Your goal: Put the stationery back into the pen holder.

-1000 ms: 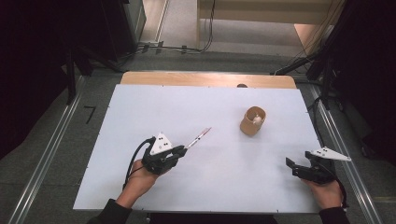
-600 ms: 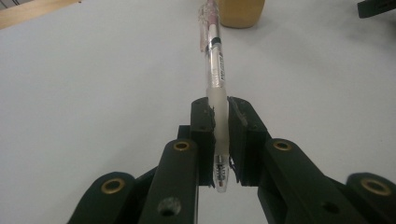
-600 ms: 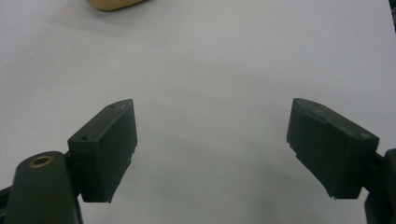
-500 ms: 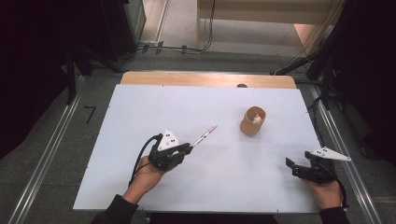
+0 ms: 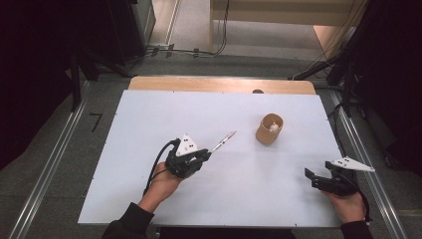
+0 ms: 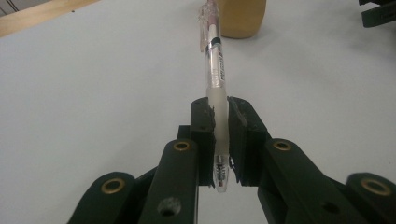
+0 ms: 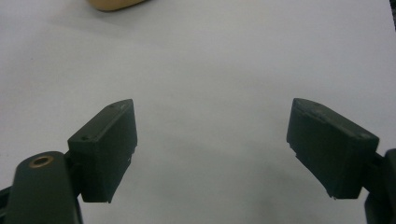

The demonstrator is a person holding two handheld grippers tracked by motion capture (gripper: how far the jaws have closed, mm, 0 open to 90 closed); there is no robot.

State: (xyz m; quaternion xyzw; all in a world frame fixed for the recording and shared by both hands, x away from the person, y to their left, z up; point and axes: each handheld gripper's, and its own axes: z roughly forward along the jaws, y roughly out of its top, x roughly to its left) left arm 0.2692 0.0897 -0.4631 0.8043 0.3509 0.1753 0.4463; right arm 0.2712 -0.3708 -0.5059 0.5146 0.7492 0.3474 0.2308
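A slim clear plastic pen with a white grip sleeve (image 6: 218, 100) is clamped between the pads of the left claw (image 5: 203, 155), held by its grip end so that the long barrel juts forward over the white surface (image 5: 149, 129) toward the short round tan cup (image 5: 269, 129), from which it is well apart. The step in hand is judged to be the carrying of the pen to that cup. It is done well if the barrel is kept in line with the cup's mouth, the far tip is raised above the rim before the approach, and the pen is tipped upright and released only once its end is inside. The right claw (image 5: 318, 177) is held apart and empty near the surface's right edge.
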